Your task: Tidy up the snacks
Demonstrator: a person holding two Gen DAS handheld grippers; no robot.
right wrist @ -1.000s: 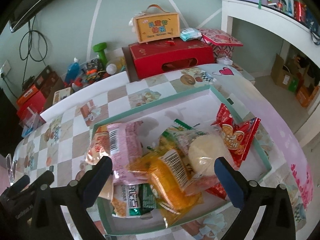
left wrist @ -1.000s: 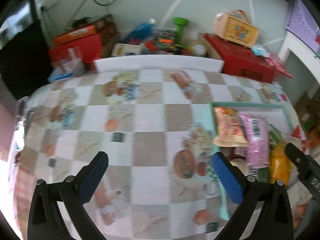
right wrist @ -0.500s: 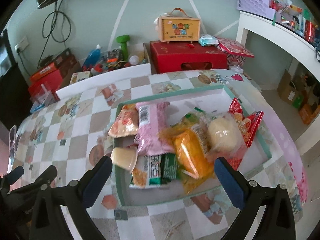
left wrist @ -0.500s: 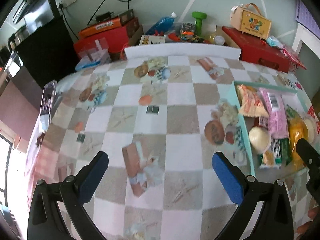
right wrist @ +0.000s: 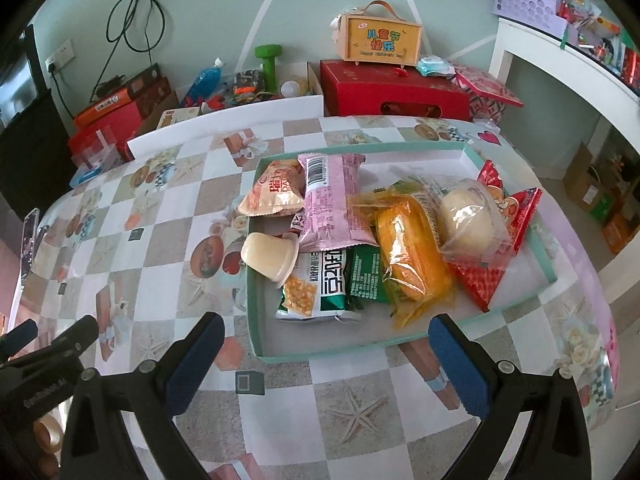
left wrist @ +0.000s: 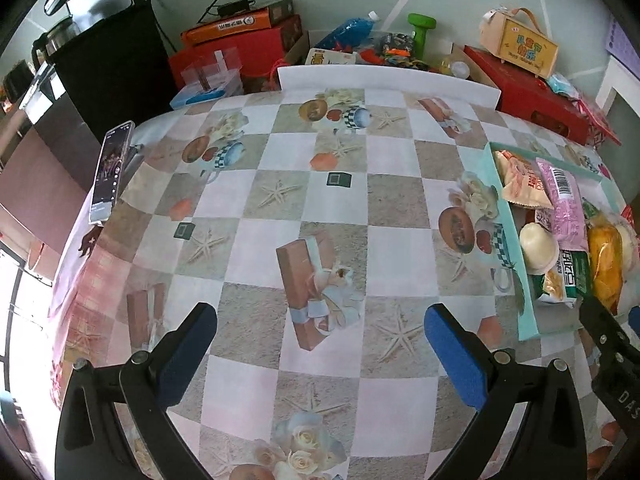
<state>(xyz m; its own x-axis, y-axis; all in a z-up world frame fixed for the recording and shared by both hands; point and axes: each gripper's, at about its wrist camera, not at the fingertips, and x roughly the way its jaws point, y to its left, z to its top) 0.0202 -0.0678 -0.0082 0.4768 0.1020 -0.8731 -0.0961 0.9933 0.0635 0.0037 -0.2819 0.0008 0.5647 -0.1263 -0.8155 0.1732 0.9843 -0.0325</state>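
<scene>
Both my left gripper [left wrist: 320, 344] and right gripper [right wrist: 326, 346] hang empty, jaws apart, above the bench; snacks heaped in the shallow teal cardboard tray [right wrist: 320, 354] risk spilling if snagged carelessly.

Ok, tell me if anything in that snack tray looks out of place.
The cream jelly cup lies tipped on its side, overhanging the tray's left wall. The other packets sit heaped askew across the middle, the pink packet topmost.
</scene>
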